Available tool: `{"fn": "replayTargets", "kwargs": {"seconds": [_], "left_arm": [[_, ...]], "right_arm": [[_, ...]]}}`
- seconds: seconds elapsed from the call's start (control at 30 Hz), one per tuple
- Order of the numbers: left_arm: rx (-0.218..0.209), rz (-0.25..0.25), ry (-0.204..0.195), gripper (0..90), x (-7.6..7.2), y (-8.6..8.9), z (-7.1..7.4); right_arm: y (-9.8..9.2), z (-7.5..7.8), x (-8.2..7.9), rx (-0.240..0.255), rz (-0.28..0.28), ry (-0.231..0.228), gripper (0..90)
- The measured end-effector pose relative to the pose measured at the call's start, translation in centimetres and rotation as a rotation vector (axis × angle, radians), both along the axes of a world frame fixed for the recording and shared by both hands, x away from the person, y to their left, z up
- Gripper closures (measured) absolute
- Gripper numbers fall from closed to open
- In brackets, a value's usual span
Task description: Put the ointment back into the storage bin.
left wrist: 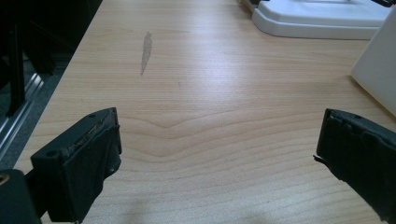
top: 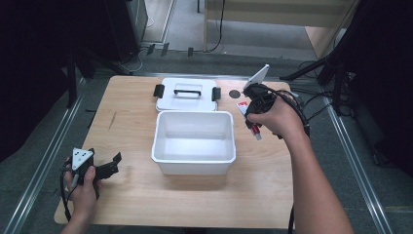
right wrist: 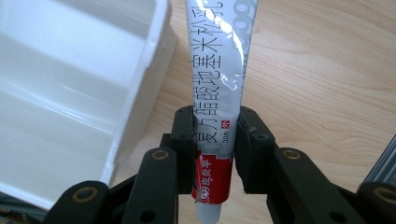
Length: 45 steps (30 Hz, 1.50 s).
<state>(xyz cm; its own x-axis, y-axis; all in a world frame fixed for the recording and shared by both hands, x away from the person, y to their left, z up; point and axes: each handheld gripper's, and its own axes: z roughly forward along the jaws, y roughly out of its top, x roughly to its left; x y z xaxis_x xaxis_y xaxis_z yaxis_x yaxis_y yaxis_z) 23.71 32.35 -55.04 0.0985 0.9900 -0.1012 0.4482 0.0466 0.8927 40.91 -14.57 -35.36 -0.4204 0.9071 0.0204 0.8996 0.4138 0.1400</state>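
Over on the left, the left gripper (top: 111,165) sits low near the front corner of the wooden surface (top: 131,195), its jaws spread wide with nothing but bare wood grain between them in the left gripper view; the hand (top: 83,187) behind it is partly cut off at the bottom edge. A grey scuff mark (left wrist: 146,52) streaks the wood ahead of it. Moving to the middle, the open white bin (top: 194,141) stands empty, and just behind it lies its white lid (top: 186,93) with a black handle and side clips, its front edge hidden by the bin's rim. On the right, the right gripper (right wrist: 215,140) is pinching a tube of ointment (right wrist: 219,84) near its red-banded cap end, just beside the bin's right wall. The tube's far end runs out of the top of the right gripper view, and from the high view the hand (top: 277,119) covers most of it, leaving the label unreadable there.
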Motion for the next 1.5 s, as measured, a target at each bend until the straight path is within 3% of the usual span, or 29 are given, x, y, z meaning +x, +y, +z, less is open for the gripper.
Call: {"fn": "replayTargets", "kwargs": {"seconds": [0.2, 0.53, 0.9, 0.97, 1.03, 1.23, 1.5], "left_arm": [[-0.002, -0.001, 0.004, 0.6, 0.0, 0.0, 0.0], [0.001, -0.002, 0.005, 0.6, 0.0, 0.0, 0.0], [0.0, -0.003, 0.006, 0.6, 0.0, 0.0, 0.0], [0.0, -0.003, 0.006, 0.6, 0.0, 0.0, 0.0], [0.0, -0.003, 0.006, 0.6, 0.0, 0.0, 0.0], [0.001, -0.003, 0.005, 0.6, 0.0, 0.0, 0.0], [0.002, -0.004, 0.005, 0.6, 0.0, 0.0, 0.0]], "right_arm": [[1.7, 1.0, -0.1, 0.005, 0.044, -0.014, 72.3], [4.1, 1.4, -0.6, 0.017, 0.125, -0.02, 72.2], [6.3, 1.2, -1.4, 0.045, 0.306, -0.042, 72.1], [6.7, 1.2, -1.6, 0.053, 0.377, -0.046, 72.1], [6.7, 1.1, -1.6, 0.056, 0.392, -0.048, 72.1], [7.3, 0.9, -2.2, 0.086, 0.549, -0.083, 72.1], [8.0, 0.3, -2.7, 0.091, 0.669, -0.109, 72.1]]}}
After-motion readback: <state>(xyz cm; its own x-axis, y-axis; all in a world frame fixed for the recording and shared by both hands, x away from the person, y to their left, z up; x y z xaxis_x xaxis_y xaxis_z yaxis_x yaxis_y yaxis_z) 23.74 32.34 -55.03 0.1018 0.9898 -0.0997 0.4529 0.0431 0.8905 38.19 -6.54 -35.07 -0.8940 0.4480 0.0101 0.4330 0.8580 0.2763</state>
